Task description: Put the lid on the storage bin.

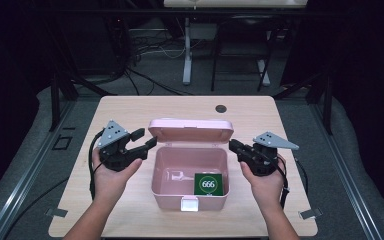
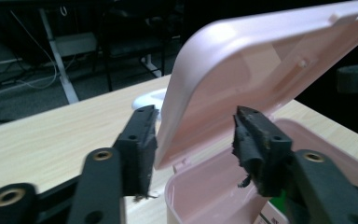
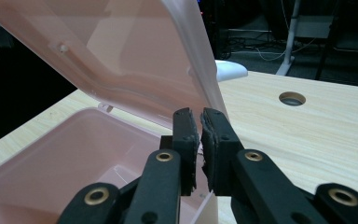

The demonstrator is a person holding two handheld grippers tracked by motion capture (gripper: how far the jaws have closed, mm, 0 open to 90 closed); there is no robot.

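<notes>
The wooden table (image 1: 130, 107) carries a pink box (image 1: 190, 196) at its centre, long axis running nine to three o'clock; its lid (image 1: 190, 130) stands raised at the twelve o'clock edge, hinged along the back, tilted rather than fully thrown over; inside, a green card (image 1: 208, 184) marked 666 lies at the five o'clock corner of the floor, beside a small clear item too faint to name.

The left gripper (image 1: 147, 140) sits at nine o'clock of the box, jaws spread wide; in the left gripper view the lid's corner stands between the pads (image 2: 142, 154), which do not press on it. The right gripper (image 1: 232, 145) sits at three o'clock, jaws nearly together with a thin slit between them, tips just beside the lid's right edge and the box's rear corner; whether they pinch the box wall I cannot tell.

My judgement: the lid is the thing in hand; the left gripper straddles its short edge and is the likelier one to move it.
</notes>
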